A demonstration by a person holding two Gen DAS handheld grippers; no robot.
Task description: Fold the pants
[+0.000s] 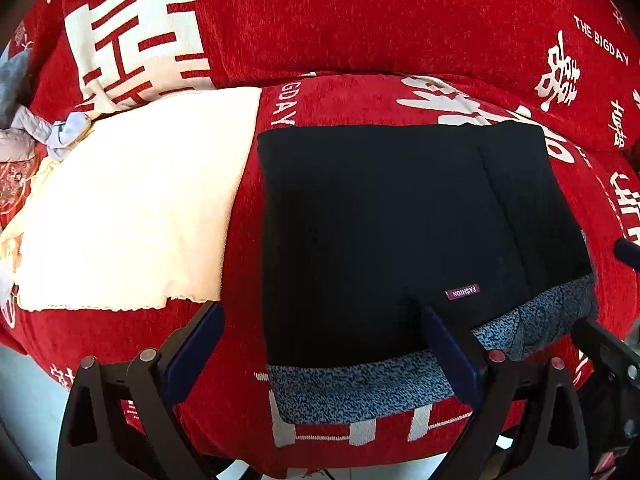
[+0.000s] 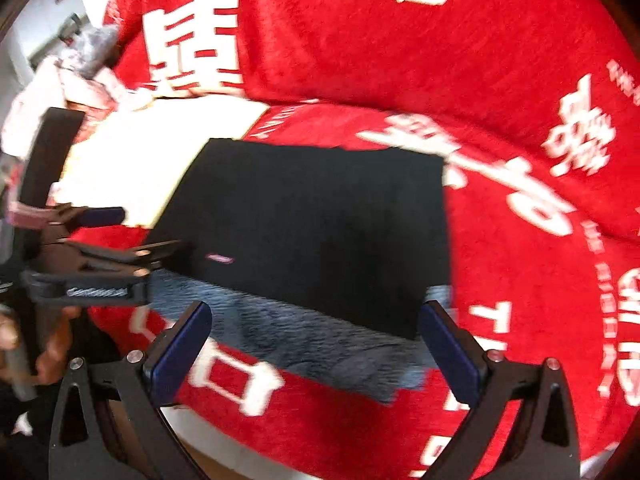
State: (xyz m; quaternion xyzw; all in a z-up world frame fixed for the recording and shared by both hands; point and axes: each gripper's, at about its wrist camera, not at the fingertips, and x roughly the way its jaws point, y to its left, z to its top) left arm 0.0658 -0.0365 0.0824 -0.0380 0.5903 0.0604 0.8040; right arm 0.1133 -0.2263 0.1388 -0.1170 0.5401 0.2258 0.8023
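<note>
The black pants (image 1: 384, 224) lie folded into a rectangle on the red sofa seat, with a speckled grey-blue lining band (image 1: 360, 388) along the near edge and a small "FASHION" label (image 1: 463, 292). My left gripper (image 1: 320, 320) is open and empty, hovering over the near left corner of the pants. My right gripper (image 2: 316, 320) is open and empty above the near edge of the pants (image 2: 312, 220). The left gripper also shows at the left of the right wrist view (image 2: 100, 256). The right wrist view is blurred.
A cream folded cloth (image 1: 132, 208) lies left of the pants on the seat. The red cushion cover with white characters (image 1: 360, 20) forms the backrest. Grey-lilac clothing (image 1: 36, 132) is piled at the far left. The sofa's front edge (image 1: 360, 460) is just below the grippers.
</note>
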